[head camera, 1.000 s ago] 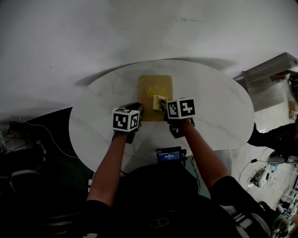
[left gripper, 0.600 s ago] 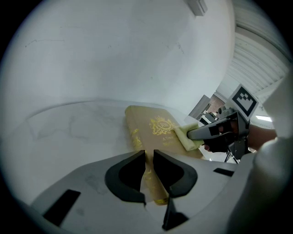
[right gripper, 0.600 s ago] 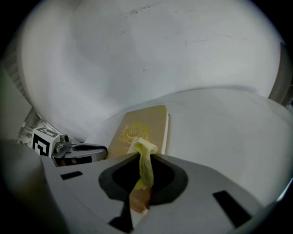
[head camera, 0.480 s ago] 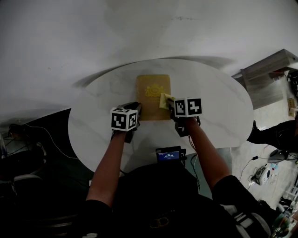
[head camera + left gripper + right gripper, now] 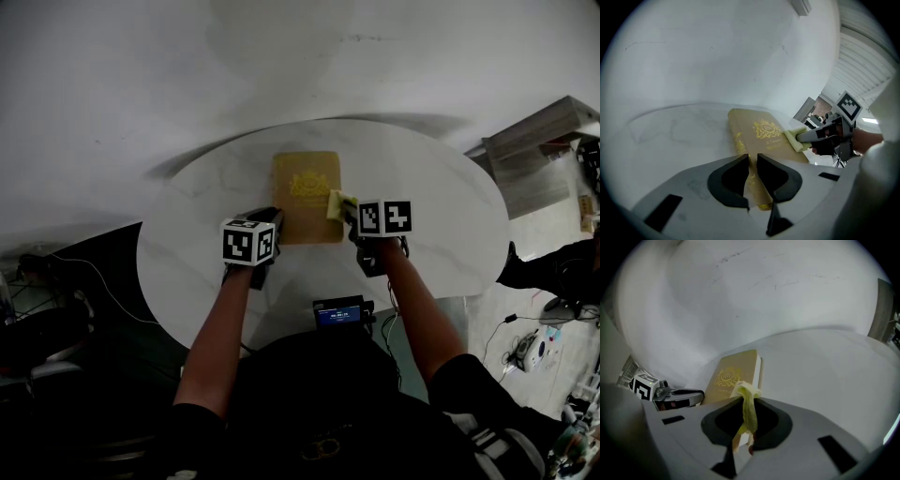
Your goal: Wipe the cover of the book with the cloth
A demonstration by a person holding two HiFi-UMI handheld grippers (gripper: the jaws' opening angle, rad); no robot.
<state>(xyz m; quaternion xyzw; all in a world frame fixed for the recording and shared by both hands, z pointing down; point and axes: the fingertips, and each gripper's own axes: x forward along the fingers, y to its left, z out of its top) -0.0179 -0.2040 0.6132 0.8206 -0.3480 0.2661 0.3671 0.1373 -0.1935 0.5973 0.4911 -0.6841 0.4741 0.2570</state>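
A tan book (image 5: 307, 192) with a gold emblem lies flat on the round white table (image 5: 431, 234). My left gripper (image 5: 273, 218) is at its near left corner, and in the left gripper view its jaws (image 5: 752, 161) are closed on the spine edge of the book (image 5: 761, 133). A folded yellow cloth (image 5: 338, 204) is pinched in my right gripper (image 5: 347, 214) and rests on the cover's right edge. In the right gripper view the cloth (image 5: 749, 409) hangs between the jaws of that gripper (image 5: 750, 401), over the near edge of the book (image 5: 733, 373).
A small device with a lit screen (image 5: 340, 314) sits at the table's near edge, between my arms. A grey cabinet (image 5: 539, 150) stands beyond the table on the right, with a seated person (image 5: 553, 272) below it. Cables (image 5: 84, 281) lie on the dark floor at left.
My right gripper has slid the cloth to the right, from the middle of the cover to its right edge. The left gripper and the book have stayed put.
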